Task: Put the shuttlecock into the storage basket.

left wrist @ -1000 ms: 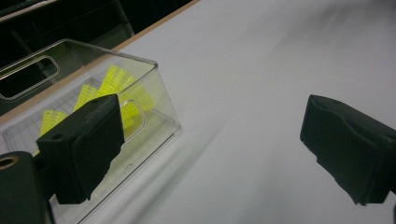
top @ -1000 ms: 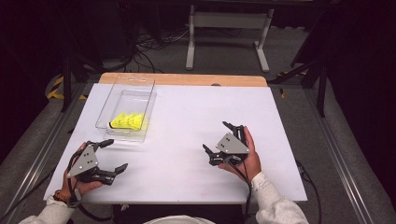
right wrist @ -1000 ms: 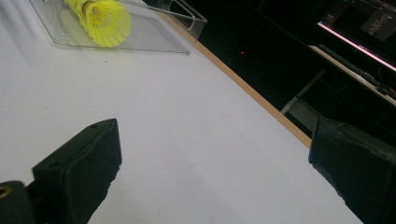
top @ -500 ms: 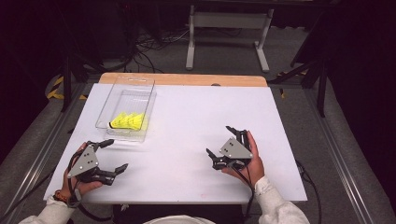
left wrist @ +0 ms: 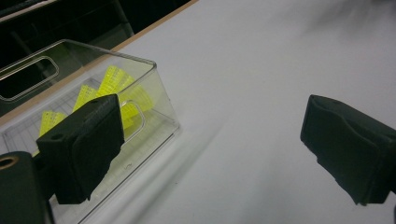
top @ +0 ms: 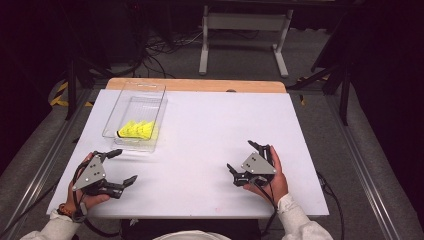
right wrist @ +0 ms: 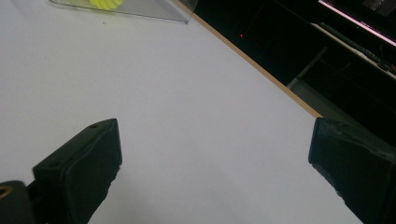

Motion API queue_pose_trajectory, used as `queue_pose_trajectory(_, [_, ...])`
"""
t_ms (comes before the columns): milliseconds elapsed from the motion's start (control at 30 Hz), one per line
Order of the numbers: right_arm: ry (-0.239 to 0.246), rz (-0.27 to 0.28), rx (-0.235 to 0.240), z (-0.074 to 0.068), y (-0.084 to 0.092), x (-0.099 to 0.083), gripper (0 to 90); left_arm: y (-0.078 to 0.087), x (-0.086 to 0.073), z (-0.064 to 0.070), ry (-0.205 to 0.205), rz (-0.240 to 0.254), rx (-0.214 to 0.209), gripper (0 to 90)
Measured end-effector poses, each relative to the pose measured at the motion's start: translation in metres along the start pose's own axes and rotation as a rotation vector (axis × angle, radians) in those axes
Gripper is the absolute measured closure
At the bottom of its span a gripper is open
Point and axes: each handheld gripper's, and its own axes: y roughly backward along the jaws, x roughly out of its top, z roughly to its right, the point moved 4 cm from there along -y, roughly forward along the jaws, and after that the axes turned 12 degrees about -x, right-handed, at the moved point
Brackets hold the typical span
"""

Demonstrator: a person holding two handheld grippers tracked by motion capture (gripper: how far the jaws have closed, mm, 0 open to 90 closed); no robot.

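A clear plastic bin (top: 156, 122) stands on the left part of the white table (top: 215, 120), with yellow shuttlecocks (top: 136, 130) lying in its near end. My left gripper (top: 125, 165) rests near the front left corner, just below the bin, open and empty. In the left gripper view the left gripper (left wrist: 215, 144) has its jaws wide apart, and the bin (left wrist: 161, 109) with the shuttlecocks (left wrist: 116, 84) lies just past the left jaw. My right gripper (top: 241, 156) sits open and empty at the front right. From the right gripper (right wrist: 217, 163) the bin (right wrist: 149, 13) is far off.
A wooden strip (top: 200, 85) runs along the table's far edge. Beyond it stand a metal frame (top: 240, 25) and cables on the floor. Rails run along both sides of the table. White table surface lies between the two grippers.
The right gripper has drifted slightly toward the table's front edge. The left gripper, the bin and the shuttlecocks have stayed put.
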Motion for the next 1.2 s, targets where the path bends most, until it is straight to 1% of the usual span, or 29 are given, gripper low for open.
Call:
queue_pose_trajectory(167, [-0.010,-0.013,-0.003,0.002,0.002,-0.008,3.6,0.000,0.000,0.000,-0.002,-0.003,0.000,6.9])
queue_pose_trajectory(333, [-0.024,-0.031,0.005,0.003,0.005,-0.016,3.6,-0.001,0.000,0.000,0.000,-0.001,0.001,6.9])
queue_pose_trajectory(567, [-0.043,-0.038,0.003,0.005,0.014,-0.024,3.5,-0.002,0.000,0.000,-0.002,-0.003,0.002,6.7])
queue_pose_trajectory(700, [-0.064,-0.039,-0.001,0.007,0.022,-0.032,3.4,-0.004,0.000,0.001,0.003,-0.002,-0.001,6.7])
queue_pose_trajectory(800, [-0.070,-0.042,-0.002,0.008,0.027,-0.036,3.4,-0.005,0.001,0.000,0.001,-0.007,0.002,6.6])
queue_pose_trajectory(833, [-0.083,-0.043,-0.002,0.009,0.030,-0.039,3.4,-0.005,0.001,0.000,0.004,-0.007,0.000,6.6])
queue_pose_trajectory(867, [-0.088,-0.043,-0.003,0.010,0.034,-0.043,3.4,-0.006,0.001,0.000,0.004,-0.007,0.001,6.6])
queue_pose_trajectory(933, [-0.095,-0.046,-0.001,0.011,0.037,-0.046,3.4,-0.008,0.001,-0.001,0.007,-0.007,-0.001,6.5])
queue_pose_trajectory(1067, [-0.103,-0.049,0.005,0.011,0.037,-0.047,3.4,-0.010,0.001,-0.002,0.004,-0.013,-0.001,6.6])
queue_pose_trajectory(1200, [-0.102,-0.037,0.013,0.011,0.038,-0.046,3.3,-0.011,0.001,-0.001,0.002,-0.018,0.002,6.6])
